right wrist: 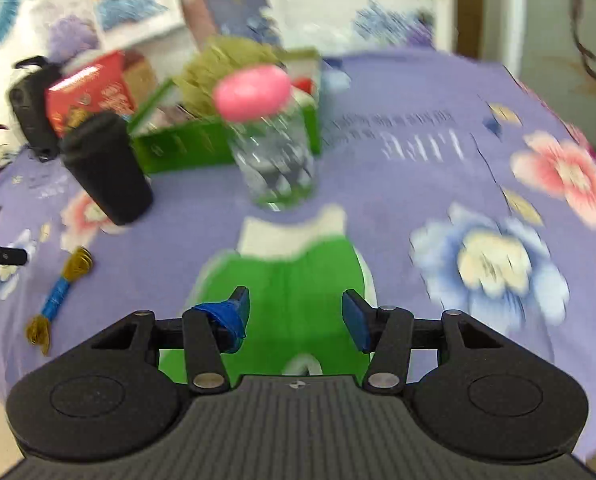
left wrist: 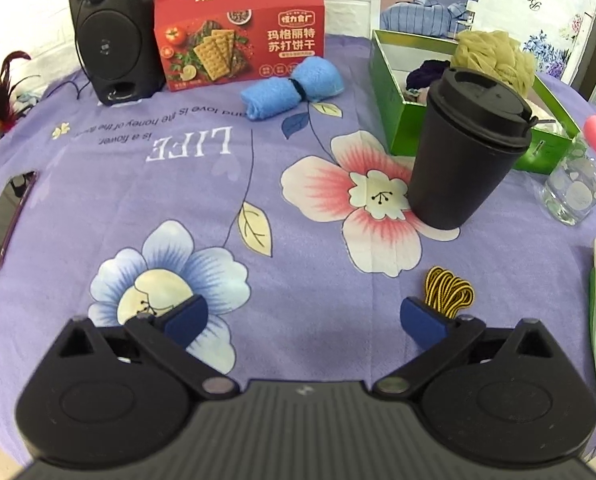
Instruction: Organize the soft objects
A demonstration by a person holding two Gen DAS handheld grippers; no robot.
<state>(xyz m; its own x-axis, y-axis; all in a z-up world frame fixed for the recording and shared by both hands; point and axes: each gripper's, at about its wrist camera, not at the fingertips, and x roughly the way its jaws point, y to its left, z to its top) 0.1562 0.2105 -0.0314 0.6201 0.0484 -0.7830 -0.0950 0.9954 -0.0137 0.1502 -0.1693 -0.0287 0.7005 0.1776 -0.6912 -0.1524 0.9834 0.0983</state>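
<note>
A green box (left wrist: 407, 136) at the back right holds a yellow-green mesh sponge (left wrist: 491, 56) and dark purple cloth (left wrist: 427, 72). A rolled blue towel (left wrist: 292, 88) lies before the red cracker box. A yellow cord bundle (left wrist: 449, 292) lies just past my left gripper's right finger. My left gripper (left wrist: 303, 316) is open and empty above the cloth. A green and white soft piece (right wrist: 294, 280) lies flat under my right gripper (right wrist: 296, 308), which is open with a finger on each side of it. The right wrist view is blurred.
A black lidded cup (left wrist: 465, 152) stands in front of the green box (right wrist: 186, 144). A glass jar with a pink lid (right wrist: 274, 148) stands to its right. A black speaker (left wrist: 110, 32), a red cracker box (left wrist: 242, 28) and a phone (left wrist: 4, 220) sit at the left.
</note>
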